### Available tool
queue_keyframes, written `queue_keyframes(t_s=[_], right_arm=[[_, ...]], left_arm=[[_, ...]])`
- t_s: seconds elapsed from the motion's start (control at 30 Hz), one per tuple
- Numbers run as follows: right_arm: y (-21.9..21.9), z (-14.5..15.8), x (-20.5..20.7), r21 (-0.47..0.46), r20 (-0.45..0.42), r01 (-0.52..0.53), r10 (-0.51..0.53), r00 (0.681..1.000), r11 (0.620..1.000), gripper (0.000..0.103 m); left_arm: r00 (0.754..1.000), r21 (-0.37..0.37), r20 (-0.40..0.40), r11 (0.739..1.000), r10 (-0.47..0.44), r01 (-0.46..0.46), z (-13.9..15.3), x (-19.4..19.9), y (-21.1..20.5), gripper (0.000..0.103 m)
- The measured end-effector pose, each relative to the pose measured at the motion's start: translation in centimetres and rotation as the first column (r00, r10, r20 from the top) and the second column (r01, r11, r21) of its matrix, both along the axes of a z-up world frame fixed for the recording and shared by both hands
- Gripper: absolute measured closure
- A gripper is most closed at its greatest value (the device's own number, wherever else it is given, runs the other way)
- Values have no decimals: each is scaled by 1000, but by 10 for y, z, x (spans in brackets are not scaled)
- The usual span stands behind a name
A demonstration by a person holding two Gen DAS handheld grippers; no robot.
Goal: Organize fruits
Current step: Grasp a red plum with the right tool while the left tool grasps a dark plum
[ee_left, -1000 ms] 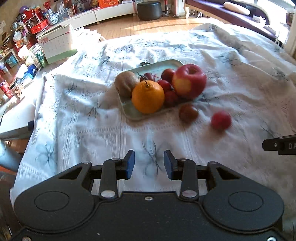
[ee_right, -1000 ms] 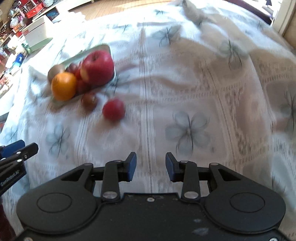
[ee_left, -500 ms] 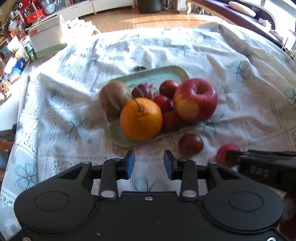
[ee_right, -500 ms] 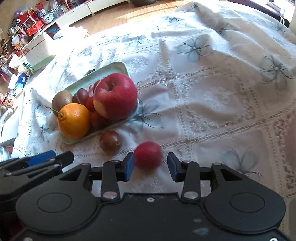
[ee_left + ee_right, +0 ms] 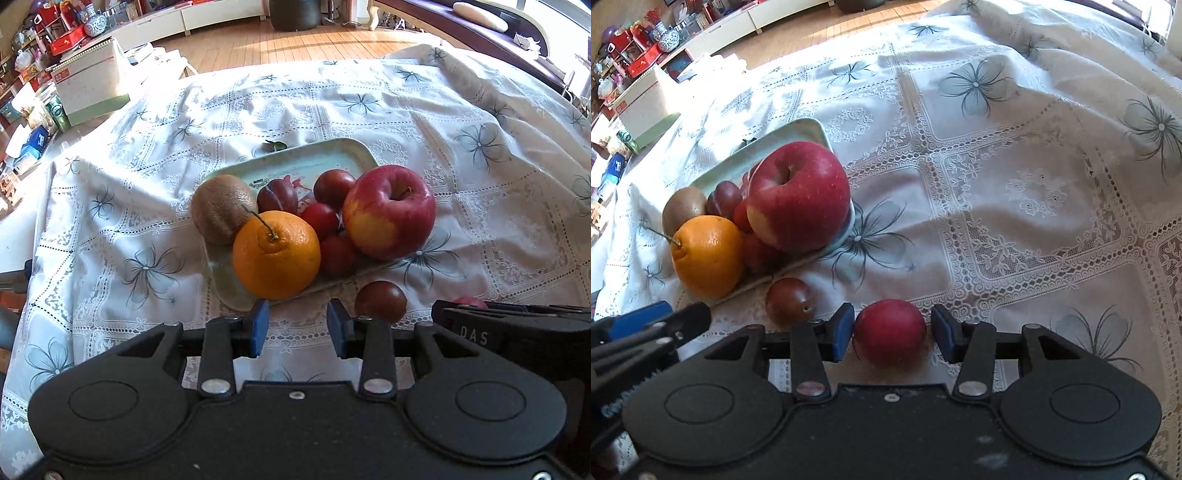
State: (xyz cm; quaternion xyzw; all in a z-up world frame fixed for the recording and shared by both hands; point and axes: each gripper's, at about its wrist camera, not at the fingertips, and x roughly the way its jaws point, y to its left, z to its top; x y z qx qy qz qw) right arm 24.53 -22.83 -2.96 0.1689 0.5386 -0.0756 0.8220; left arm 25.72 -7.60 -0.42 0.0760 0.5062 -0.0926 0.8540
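The right gripper had its jaws opening around a small red fruit that lay on the tablecloth — the fruit sat between the blue pads, the left pad about touching it and a visible gap at the right pad, so nothing was clamped yet. Just left of those jaws lay a darker plum-like fruit, also loose on the cloth. Beyond it, up and to the left, the pale green tray carried an apple, an orange, a kiwi and several small red fruits.

The left gripper stood slightly parted and empty over the cloth, just short of the tray's near edge.

The round fruit would likely roll if one pad pushed it before the other arrived; it could bump the dark one beside it. The tray also looked crowded at its near end, so a careless drop might knock the orange or apple off the rim.

The right wrist view showed the red fruit whole between the pads; in the left wrist view only a sliver peeked over the right gripper's body. The left view — unlike the right — showed the bare far end of the tray.
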Motion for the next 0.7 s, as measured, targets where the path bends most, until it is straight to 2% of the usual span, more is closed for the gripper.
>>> queue_keyframes(t_s=[0.1,0.33,0.47,0.6,0.7], right_arm=[[2,2,-1,-13,0,-20,20,1000,1000,60],[13,6,-24,-46,-17,-126,125,992,991,60],[26,6,-39,-131,-28,-192,190,981,972,60],[34,6,-43,-173,-8,-182,183,983,968,60],[27,10,-43,-143,-8,-166,167,986,976,60]], left_arm=[[1000,-2,-8,1000,-8,8,-3,2,-6,58],[999,29,-11,999,-46,46,-10,3,-22,58],[998,46,-10,997,-61,61,-12,2,-30,58],[997,30,-23,996,-79,79,-12,5,-33,57],[997,41,-6,996,-74,74,-12,7,-34,57]])
